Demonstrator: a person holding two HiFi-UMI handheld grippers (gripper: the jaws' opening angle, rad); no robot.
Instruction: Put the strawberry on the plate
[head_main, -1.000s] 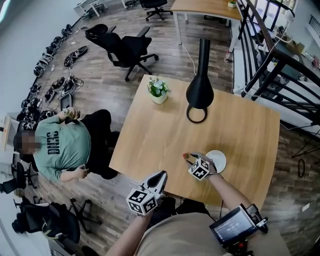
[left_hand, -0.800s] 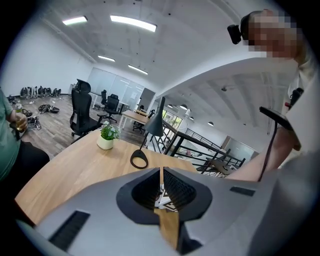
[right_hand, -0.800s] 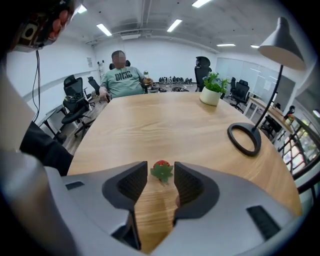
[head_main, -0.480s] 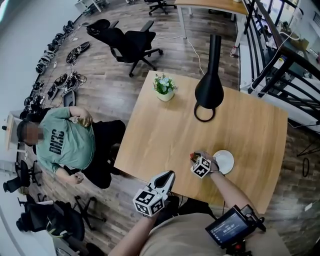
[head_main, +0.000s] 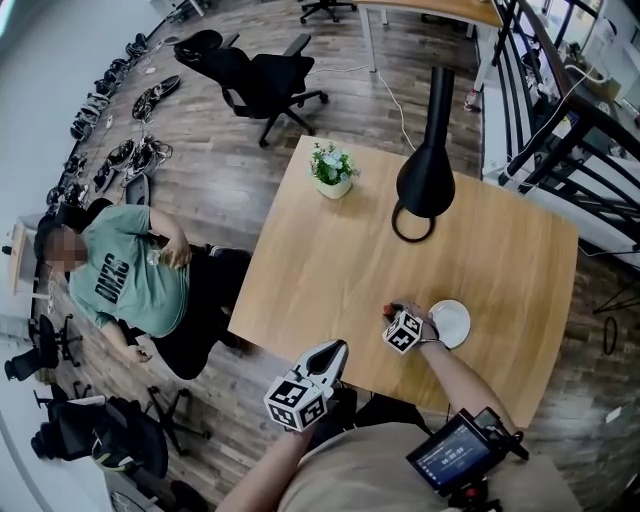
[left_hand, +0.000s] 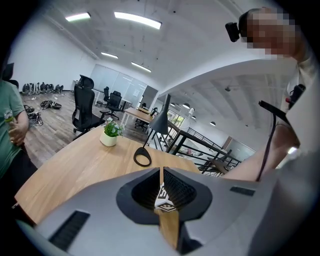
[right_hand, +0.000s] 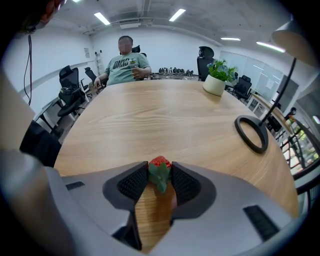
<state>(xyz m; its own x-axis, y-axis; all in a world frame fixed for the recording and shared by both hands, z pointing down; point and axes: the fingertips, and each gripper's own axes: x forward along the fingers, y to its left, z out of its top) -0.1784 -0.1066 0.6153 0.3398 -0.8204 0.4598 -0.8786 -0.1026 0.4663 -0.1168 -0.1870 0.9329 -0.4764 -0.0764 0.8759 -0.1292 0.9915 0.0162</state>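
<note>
A red strawberry (right_hand: 160, 166) with green leaves sits pinched between the dark pads of my right gripper (right_hand: 160, 175), which is shut on it just above the wooden table (right_hand: 165, 120). In the head view this right gripper (head_main: 395, 310) hovers at the left rim of the small white plate (head_main: 450, 322), near the table's front edge; a bit of red strawberry (head_main: 397, 304) shows at its tips. My left gripper (head_main: 333, 352) hangs off the table's near edge, jaws together with nothing between them. The same left gripper (left_hand: 161, 175) points across the table.
A black lamp (head_main: 427, 180) with a ring base and a small potted plant (head_main: 334, 170) stand at the table's far side. A person in a green shirt (head_main: 130, 280) sits left of the table. Office chairs (head_main: 262, 80) stand behind; a railing (head_main: 560, 110) runs on the right.
My right gripper stays beside the plate, still holding the strawberry. The head view has shifted slightly, and the seated person has moved an arm up.
</note>
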